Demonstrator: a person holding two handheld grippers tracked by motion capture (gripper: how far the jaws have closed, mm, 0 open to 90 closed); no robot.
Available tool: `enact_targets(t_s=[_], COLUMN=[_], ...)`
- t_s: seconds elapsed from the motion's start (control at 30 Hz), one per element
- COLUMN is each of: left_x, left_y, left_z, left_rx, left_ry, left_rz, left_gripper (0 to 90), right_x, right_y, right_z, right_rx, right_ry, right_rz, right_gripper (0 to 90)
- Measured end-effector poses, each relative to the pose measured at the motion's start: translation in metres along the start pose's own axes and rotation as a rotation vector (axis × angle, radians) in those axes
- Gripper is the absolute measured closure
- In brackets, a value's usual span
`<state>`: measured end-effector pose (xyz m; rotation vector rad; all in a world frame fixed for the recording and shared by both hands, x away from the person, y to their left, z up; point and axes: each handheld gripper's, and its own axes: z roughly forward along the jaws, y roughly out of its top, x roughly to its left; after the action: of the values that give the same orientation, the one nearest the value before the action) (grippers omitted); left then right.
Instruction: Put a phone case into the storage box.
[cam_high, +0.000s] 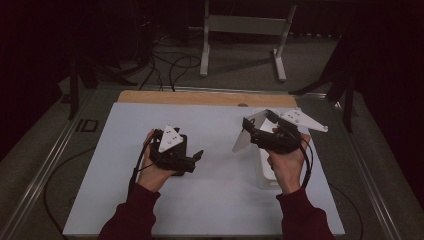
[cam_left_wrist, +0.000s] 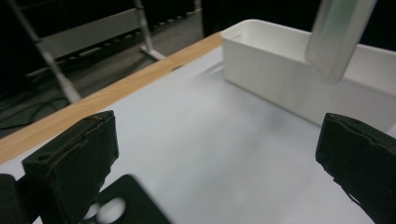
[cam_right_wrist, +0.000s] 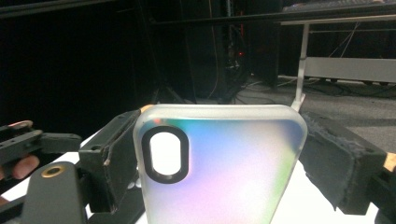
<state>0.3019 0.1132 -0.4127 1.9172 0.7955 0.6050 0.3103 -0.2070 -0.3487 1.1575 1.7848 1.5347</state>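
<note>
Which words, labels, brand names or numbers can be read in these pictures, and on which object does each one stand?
None can be read.
Phone case in the right gripper: iridescent back with a camera cut-out, no print.
White bin: plain walls.
Left gripper: black fingers, no marking.

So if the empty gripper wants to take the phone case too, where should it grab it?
Probably by the two long edges near the free end with the camera hole. The right gripper already clamps the phone case across its width. It tilts over the white bin, so the open left gripper would come from the case's open side.
</note>
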Motion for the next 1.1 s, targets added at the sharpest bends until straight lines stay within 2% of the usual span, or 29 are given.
enact_targets(t_s=[0.17, 0.37, 0.67, 0.83, 1.1], left_x=[0.014, 0.027, 0.039, 0.044, 0.045], left_y=[-0.012, -0.025, -0.045, -0.058, -0.072], left_z=[-0.013, -0.028, -0.048, -0.059, -0.069], left_rx=[-0.008, -0.026, -0.043, -0.068, -0.092], left_ry=[0.05, 0.107, 0.176, 0.2, 0.224], left_rz=[-0.023, -0.035, -0.052, -0.082, -0.092], left_gripper=[0.0, 0.0, 0.0, 0.0, 0.0], right_x=[-0.006, -0.014, -0.025, -0.03, -0.036], right_y=[0.004, 0.007, 0.011, 0.013, 0.017], right_z=[0.002, 0.008, 0.017, 0.023, 0.032], right_rx=[-0.01, -0.008, -0.001, 0.003, 0.009], right_ry=[-0.014, -0.047, -0.087, -0.107, -0.138], right_rz=[0.001, -0.023, -0.017, -0.011, -0.014], right_gripper=[16.9, 16.8, 16.9, 16.9, 16.9])
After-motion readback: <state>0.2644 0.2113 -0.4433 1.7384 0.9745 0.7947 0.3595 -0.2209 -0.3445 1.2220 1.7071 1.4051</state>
